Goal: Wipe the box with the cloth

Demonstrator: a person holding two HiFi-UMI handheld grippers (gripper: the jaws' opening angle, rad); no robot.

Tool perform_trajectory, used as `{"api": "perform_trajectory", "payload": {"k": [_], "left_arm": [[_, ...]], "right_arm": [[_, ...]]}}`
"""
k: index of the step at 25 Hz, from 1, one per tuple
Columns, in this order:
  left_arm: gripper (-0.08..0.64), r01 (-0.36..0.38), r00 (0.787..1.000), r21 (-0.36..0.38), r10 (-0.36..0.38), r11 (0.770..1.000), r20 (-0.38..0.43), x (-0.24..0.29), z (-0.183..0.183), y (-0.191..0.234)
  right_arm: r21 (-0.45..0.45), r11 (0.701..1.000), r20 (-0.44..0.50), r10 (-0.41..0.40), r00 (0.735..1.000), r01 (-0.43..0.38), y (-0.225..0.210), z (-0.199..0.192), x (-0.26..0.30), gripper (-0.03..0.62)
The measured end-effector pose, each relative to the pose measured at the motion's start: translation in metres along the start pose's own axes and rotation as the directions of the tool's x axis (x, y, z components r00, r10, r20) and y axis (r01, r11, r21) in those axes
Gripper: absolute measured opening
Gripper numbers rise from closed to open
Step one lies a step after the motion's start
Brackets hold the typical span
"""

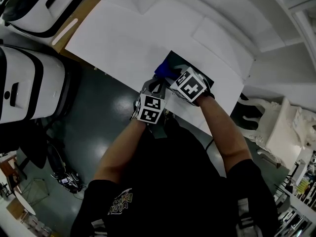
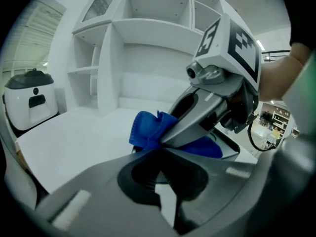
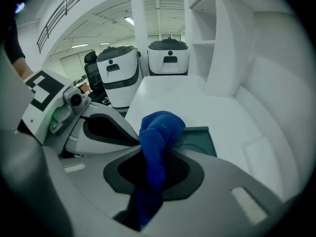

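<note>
The dark box lies flat on the white table, close to its front edge. A bunched blue cloth rests on the box's near left corner. My right gripper is shut on it: the cloth runs down between the jaws, with the box just beyond. My left gripper sits alongside at the left with its jaws closed together. Its tips reach just under the cloth. Nothing shows plainly between them. The box's rim appears at the right.
Two white machines stand on the dark floor to the left of the table. White shelving rises behind the table. An ornate white chair stands at the right. The table's front edge runs right by my grippers.
</note>
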State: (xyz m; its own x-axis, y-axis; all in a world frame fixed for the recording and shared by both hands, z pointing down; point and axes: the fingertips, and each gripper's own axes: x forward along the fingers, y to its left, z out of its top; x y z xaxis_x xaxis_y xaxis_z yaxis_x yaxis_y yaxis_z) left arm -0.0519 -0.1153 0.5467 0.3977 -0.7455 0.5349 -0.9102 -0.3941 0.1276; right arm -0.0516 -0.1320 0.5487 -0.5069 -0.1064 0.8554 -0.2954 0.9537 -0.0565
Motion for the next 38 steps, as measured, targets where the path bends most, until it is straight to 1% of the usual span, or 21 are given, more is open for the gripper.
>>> {"api": "perform_trajectory", "payload": {"k": [4, 8, 13, 16, 21, 23, 27, 29, 33, 36, 38], "left_arm": [[0.002, -0.003, 1.000, -0.005, 0.003, 1.000, 0.002, 0.000, 0.000, 0.001], [0.002, 0.000, 1.000, 0.007, 0.000, 1.000, -0.003, -0.001, 0.000, 0.001], [0.002, 0.001, 1.000, 0.023, -0.001, 1.000, 0.003, -0.001, 0.002, 0.002], [0.002, 0.005, 1.000, 0.023, -0.004, 1.000, -0.011, -0.002, 0.001, 0.002], [0.002, 0.003, 1.000, 0.025, -0.002, 1.000, -0.020, -0.001, 0.001, 0.003], [0.002, 0.002, 1.000, 0.025, -0.001, 1.000, -0.022, -0.001, 0.001, 0.004], [0.002, 0.005, 0.999, 0.031, -0.004, 1.000, -0.033, -0.002, 0.000, 0.003], [0.002, 0.006, 0.999, 0.034, -0.005, 0.999, -0.037, -0.002, 0.000, 0.003], [0.002, 0.025, 0.998, 0.035, -0.023, 0.999, -0.057, -0.002, 0.000, 0.001], [0.002, 0.045, 0.996, 0.029, -0.042, 0.999, -0.078, -0.003, -0.001, 0.001], [0.002, 0.063, 0.994, 0.048, -0.059, 0.997, -0.094, -0.002, -0.001, 0.000]], "right_arm": [[0.006, 1.000, -0.004, -0.015, 1.000, 0.015, 0.007, -0.017, -0.010, 0.098], [0.003, 0.999, -0.020, -0.038, 0.999, 0.038, 0.013, -0.040, -0.022, 0.098], [0.065, 0.995, -0.049, -0.069, 0.996, 0.072, 0.012, -0.080, -0.045, 0.098], [0.089, 0.989, -0.071, -0.110, 0.991, 0.116, 0.010, -0.103, -0.059, 0.100], [0.047, 0.979, -0.118, -0.193, 0.974, 0.199, 0.008, -0.123, -0.074, 0.100], [0.044, 0.973, -0.126, -0.221, 0.967, 0.228, 0.006, -0.129, -0.080, 0.100], [0.103, 0.959, -0.118, -0.252, 0.960, 0.264, 0.002, -0.142, -0.092, 0.100], [0.151, 0.949, -0.103, -0.263, 0.959, 0.277, -0.001, -0.147, -0.097, 0.100], [0.284, 0.918, -0.048, -0.274, 0.960, 0.276, -0.005, -0.152, -0.101, 0.100], [0.343, 0.897, -0.020, -0.289, 0.957, 0.278, -0.005, -0.152, -0.102, 0.100], [0.380, 0.882, -0.002, -0.299, 0.954, 0.278, -0.006, -0.153, -0.103, 0.101]]}}
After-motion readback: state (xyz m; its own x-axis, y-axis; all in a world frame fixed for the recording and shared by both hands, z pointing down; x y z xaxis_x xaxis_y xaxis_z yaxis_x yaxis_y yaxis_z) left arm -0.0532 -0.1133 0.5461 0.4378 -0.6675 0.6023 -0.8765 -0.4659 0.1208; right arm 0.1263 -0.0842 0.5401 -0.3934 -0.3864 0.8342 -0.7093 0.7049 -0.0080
